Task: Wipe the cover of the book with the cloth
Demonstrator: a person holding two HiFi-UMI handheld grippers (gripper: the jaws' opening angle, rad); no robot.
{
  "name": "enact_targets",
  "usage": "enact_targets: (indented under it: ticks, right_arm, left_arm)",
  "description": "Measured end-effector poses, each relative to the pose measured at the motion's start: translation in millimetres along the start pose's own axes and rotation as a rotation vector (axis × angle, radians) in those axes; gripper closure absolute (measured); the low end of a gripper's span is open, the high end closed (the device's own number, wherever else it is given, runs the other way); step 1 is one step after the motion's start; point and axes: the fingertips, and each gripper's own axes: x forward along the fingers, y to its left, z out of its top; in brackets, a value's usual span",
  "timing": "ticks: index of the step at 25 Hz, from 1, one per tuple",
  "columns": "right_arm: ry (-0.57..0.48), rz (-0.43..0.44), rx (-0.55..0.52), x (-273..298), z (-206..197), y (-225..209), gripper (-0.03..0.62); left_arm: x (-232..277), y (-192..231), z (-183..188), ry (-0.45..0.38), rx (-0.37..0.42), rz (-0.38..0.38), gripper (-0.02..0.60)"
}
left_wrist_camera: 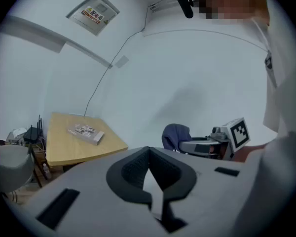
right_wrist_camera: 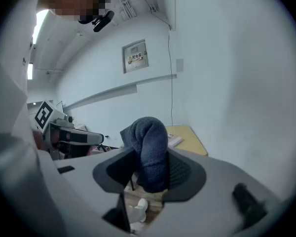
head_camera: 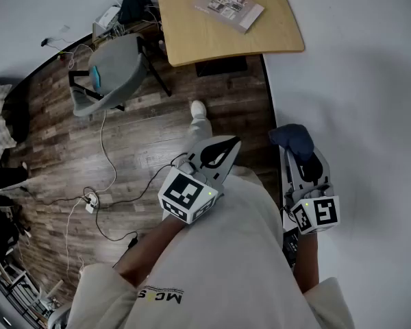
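Both jaws of left gripper (left_wrist_camera: 148,151) closed together, nothing between; right gripper (right_wrist_camera: 153,168) clamps dark blue cloth (right_wrist_camera: 150,139). Book (head_camera: 229,7) lies on wooden table (head_camera: 192,40) toward its far edge, well apart from both grippers

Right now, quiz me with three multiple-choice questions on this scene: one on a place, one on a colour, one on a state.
1. Where does the book lie?
A. on the wooden table
B. on a shelf
C. in a drawer

2. What colour is the cloth?
A. red
B. yellow
C. dark blue

3. How is the right tool?
A. open, empty
B. shut on the cloth
C. shut on the book

Answers: 1 A, the head view shows it flat on that table; 2 C, it reads dark blue; 3 B, its jaws pinch the bunched cloth.
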Motion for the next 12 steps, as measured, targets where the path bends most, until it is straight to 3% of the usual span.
enact_targets:
  ticks: [7, 12]
  right_arm:
    - [0.004, -0.001, 0.052, -19.3, 2.3, 18.4, 0.422]
    - [-0.004, 0.007, -0.027, -28.2, 3.6, 22.4, 0.422]
  left_arm:
    - [-37.8, -7.4, -1.3, -0.025, -0.036, 0.072, 0.572]
    - [-34.0, -13.4, -1.8, -0.039, -0.028, 0.069, 0.572]
